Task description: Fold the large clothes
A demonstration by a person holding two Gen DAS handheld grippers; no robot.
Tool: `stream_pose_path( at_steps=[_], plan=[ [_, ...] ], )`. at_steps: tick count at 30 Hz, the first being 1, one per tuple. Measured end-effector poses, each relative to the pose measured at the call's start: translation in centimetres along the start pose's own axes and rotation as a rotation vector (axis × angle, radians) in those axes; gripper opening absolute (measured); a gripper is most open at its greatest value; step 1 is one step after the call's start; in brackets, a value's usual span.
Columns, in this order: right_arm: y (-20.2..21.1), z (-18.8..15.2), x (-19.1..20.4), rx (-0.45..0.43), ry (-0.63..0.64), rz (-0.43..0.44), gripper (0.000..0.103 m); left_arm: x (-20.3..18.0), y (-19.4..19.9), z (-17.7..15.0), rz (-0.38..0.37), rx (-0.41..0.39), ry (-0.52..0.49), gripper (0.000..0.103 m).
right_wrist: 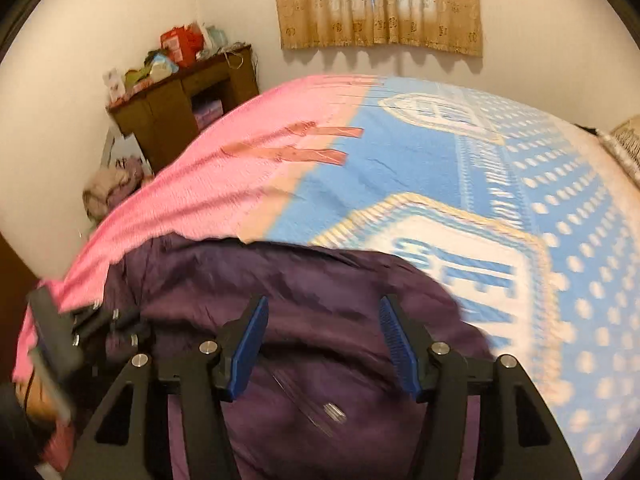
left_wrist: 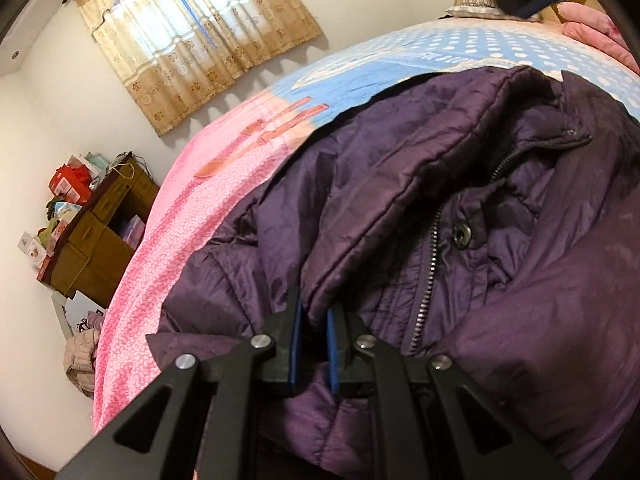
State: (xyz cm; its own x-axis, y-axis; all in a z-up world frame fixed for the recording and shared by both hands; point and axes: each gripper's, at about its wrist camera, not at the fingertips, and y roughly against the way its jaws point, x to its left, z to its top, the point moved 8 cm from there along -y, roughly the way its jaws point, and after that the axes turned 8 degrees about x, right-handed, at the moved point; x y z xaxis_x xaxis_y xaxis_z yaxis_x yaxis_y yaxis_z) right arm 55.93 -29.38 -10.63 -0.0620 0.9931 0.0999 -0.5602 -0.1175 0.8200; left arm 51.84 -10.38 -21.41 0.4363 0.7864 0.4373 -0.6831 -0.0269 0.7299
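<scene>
- On the bed's pink and blue patterned cover [right_wrist: 400, 168] lies the dark purple quilted puffer jacket [left_wrist: 440, 220], bunched up with its metal zipper [left_wrist: 430, 276] and a round snap button [left_wrist: 461, 236] facing up.
- Left gripper [left_wrist: 313, 336]: its blue-padded jaws stand nearly together, and a ridge of the jacket's fabric rises between them, so it seems pinched there, near the front opening.
- Right gripper [right_wrist: 322, 344]: the jaws are well apart above the jacket's smooth purple back or side panel, with nothing clamped between the pads.
- Judged step: one side of the fold has been let go by the right tongs while the left keeps its hold; the jacket is far from a tidy rectangle.
- Next move, as I judge it, calls for the right tongs to find a new hem or sleeve edge to grab, since the slippery, puffy shell will spring back if not pressed flat.
- Only the left wrist view shows the zipper, the snap and a pillow [left_wrist: 476, 0] at the bed's far end.
- Only the right wrist view, blurred, shows the wide bare stretch of cover beyond the jacket, and the left tool [right_wrist: 56, 332] at the frame's lower left.
</scene>
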Motion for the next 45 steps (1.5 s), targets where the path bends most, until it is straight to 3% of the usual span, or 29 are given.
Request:
stream_pose_path(
  at_steps=[3,6,7,9,10,11,13,15,18,19,21,23,31,45],
  plan=[
    [-4.8,-0.9,0.2,0.040,-0.052,-0.018,0.058,1.0,1.0,0.3,0.014,0.001,0.032,0.018],
    [-7.2,-2.6,-0.2,0.050,-0.060,-0.035,0.057,2.5,4.3,1.2,-0.051,-0.058,0.128,0.024],
    [-7.4,-3.0,-0.1,0.036,-0.045,-0.043,0.057,3.0,5.4,1.6,-0.058,-0.082,0.155,0.032],
    [-7.4,-3.0,-0.1,0.014,-0.042,-0.049,0.057,4.2,8.2,3.3,-0.077,-0.172,0.225,0.058],
    [-7.4,-3.0,-0.1,0.010,-0.043,-0.051,0.057,4.5,8.9,4.1,-0.068,-0.197,0.252,0.078],
    [-7.5,-3.1,-0.2,0.009,-0.042,-0.053,0.057,4.9,9.3,5.1,-0.048,-0.219,0.287,0.083],
    [-7.7,-3.4,-0.2,0.006,-0.042,-0.049,0.057,4.5,8.4,7.1,-0.068,-0.205,0.331,0.084],
    [-7.8,-3.9,-0.5,-0.001,-0.048,-0.034,0.058,3.5,4.8,8.1,-0.019,-0.105,0.332,0.084],
    [-8.2,-3.9,-0.9,-0.006,-0.073,0.010,0.058,2.8,-1.4,6.5,0.008,0.065,0.356,0.082],
    [-8.3,-4.0,-1.0,-0.003,-0.086,0.026,0.058,2.7,-3.7,5.3,-0.007,0.138,0.383,0.082],
    [-8.7,-4.0,-1.0,0.003,-0.088,0.032,0.058,2.7,-5.8,3.7,-0.070,0.194,0.442,0.084],
    [-9.0,-4.0,-0.8,0.015,-0.078,0.016,0.058,2.8,-6.0,3.6,-0.065,0.202,0.455,0.090],
    [-9.8,-4.0,-0.9,0.046,-0.078,0.010,0.058,2.4,-7.7,3.1,-0.054,0.256,0.451,0.100],
    [-10.1,-3.9,-0.8,0.053,-0.066,-0.016,0.058,2.2,-8.0,2.7,-0.096,0.269,0.481,0.103]
  ],
)
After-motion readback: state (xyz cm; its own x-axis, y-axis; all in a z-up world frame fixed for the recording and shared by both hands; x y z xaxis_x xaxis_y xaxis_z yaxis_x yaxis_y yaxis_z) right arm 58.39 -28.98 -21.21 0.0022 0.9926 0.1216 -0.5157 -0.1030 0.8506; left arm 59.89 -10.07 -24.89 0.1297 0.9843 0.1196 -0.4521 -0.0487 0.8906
